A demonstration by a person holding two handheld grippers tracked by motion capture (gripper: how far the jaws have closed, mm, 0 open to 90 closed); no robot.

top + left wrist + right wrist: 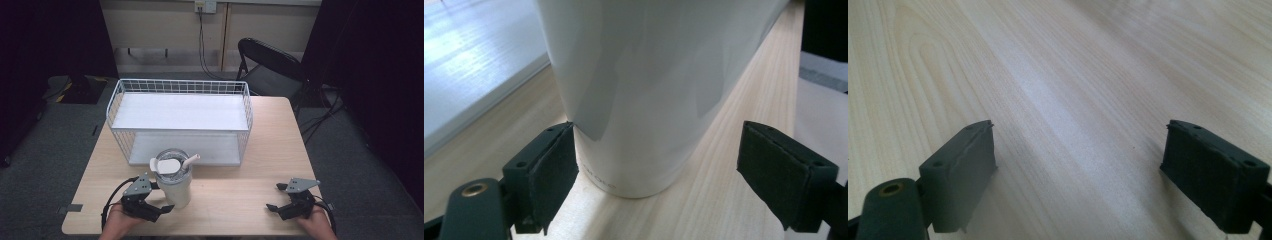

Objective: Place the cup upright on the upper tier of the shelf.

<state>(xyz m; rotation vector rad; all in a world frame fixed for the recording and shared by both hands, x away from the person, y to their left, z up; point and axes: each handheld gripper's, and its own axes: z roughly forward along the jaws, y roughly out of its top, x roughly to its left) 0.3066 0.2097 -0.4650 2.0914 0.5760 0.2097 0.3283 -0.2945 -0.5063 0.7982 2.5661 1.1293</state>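
A cream tumbler (175,190) with a clear lid and a pale straw stands upright on the wooden table (235,192), near its front left. My left gripper (162,197) is open around the tumbler's lower part. In the left gripper view the tumbler (649,75) stands between the jaws of my left gripper (656,145); the left pad (551,165) touches its wall and the right pad (781,170) stands apart from it. My right gripper (276,196) rests open at the front right. Bare wood lies between its jaws in the right gripper view (1080,145).
A white wire shelf rack (180,112) with two levels stands at the back middle of the table, just behind the tumbler. A black folding chair (265,65) stands beyond the table's far right corner. Bare wood stretches between the two grippers.
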